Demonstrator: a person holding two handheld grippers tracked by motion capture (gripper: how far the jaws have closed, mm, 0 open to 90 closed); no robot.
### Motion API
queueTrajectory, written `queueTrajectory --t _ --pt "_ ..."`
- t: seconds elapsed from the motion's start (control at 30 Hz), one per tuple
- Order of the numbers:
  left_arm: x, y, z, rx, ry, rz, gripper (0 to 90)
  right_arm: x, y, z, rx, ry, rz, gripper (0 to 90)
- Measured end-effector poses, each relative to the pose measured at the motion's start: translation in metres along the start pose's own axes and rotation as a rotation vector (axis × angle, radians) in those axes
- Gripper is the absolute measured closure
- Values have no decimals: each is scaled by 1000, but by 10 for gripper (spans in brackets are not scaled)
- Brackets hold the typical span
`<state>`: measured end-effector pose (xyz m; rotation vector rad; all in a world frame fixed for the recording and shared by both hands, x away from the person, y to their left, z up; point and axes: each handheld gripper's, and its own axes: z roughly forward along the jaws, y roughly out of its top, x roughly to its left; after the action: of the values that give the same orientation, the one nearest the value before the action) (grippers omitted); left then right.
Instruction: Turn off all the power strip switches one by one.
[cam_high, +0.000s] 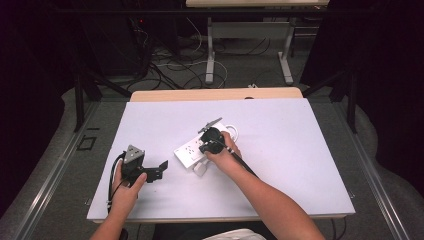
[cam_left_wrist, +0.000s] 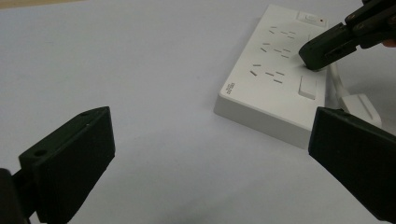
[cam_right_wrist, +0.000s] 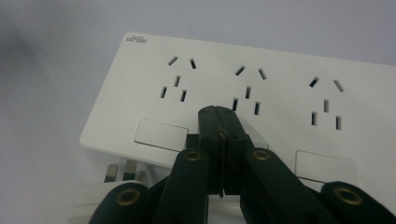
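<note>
Right gripper (cam_right_wrist: 219, 116): jaws are sitting fully closed with nothing between them, and the joined tips are pressing down on the power strip (cam_high: 192, 152) at its middle rocker switch, whose button is hidden under the tips.
Left gripper (cam_high: 159, 170): jaws are standing wide apart, holding nothing, hovering over the white table cover (cam_high: 300, 150) a short way to the strip's left.
Power strip position: it is lying flat and slightly askew near the middle of the table, three socket groups facing up, a row of switches (cam_right_wrist: 161, 134) running along the edge nearest the person.
Plug (cam_right_wrist: 119, 175): a white plug and its cord are lying just beside that same edge, under the right gripper.
Slip risk: I am judging that the narrow closed tips could be sliding off the small switch toward the socket slots if the push is coming at an angle.
Shift risk: nothing is bracing the strip, so a hard or sideways press could be skating it across the smooth cover.
Snag risk: the loose cord is lying close enough to be catching the gripper on lifting away.
</note>
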<state>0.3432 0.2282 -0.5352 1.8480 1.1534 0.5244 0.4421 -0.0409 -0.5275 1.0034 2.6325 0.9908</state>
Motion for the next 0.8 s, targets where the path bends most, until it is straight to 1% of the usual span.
queueTrajectory --t 0.03,0.07,0.1,0.13,0.17,0.3,0.33,0.37,0.43,0.47,0.57,0.6,0.7,0.73,0.77,0.8 --pt "0 0 0 0 0 0 4 1 0 -1 6 -4 7 900" --pt "0 0 0 0 0 0 4 0 1 0 3 -5 -4 900" --pt "0 0 0 0 0 0 4 1 1 0 4 -7 -6 900" --pt "0 0 0 0 -1 0 4 1 1 0 2 -6 -2 900" --pt "0 0 0 0 -1 0 4 2 0 0 7 -7 13 900" --pt "0 0 0 0 0 1 4 3 0 -1 0 -12 9 897" --pt "0 0 0 0 0 0 4 3 1 -1 0 -7 -5 896" --pt "0 0 0 0 0 0 5 5 1 -2 -1 -1 9 894" --pt "0 0 0 0 0 0 5 6 1 -3 -4 0 4 892" --pt "0 0 0 0 0 0 5 8 2 -3 -3 4 10 891" --pt "0 0 0 0 1 0 4 11 3 -4 -10 17 0 881" --pt "0 0 0 0 1 0 4 11 3 -4 -19 18 -16 876" --pt "0 0 0 0 0 0 4 15 4 -4 -5 30 -5 856" --pt "0 0 0 0 0 1 5 15 4 -3 -11 32 -16 852" --pt "0 0 0 0 0 0 4 17 4 -3 -8 29 -9 848" --pt "0 0 0 0 0 0 4 16 4 -2 -12 36 -21 845"
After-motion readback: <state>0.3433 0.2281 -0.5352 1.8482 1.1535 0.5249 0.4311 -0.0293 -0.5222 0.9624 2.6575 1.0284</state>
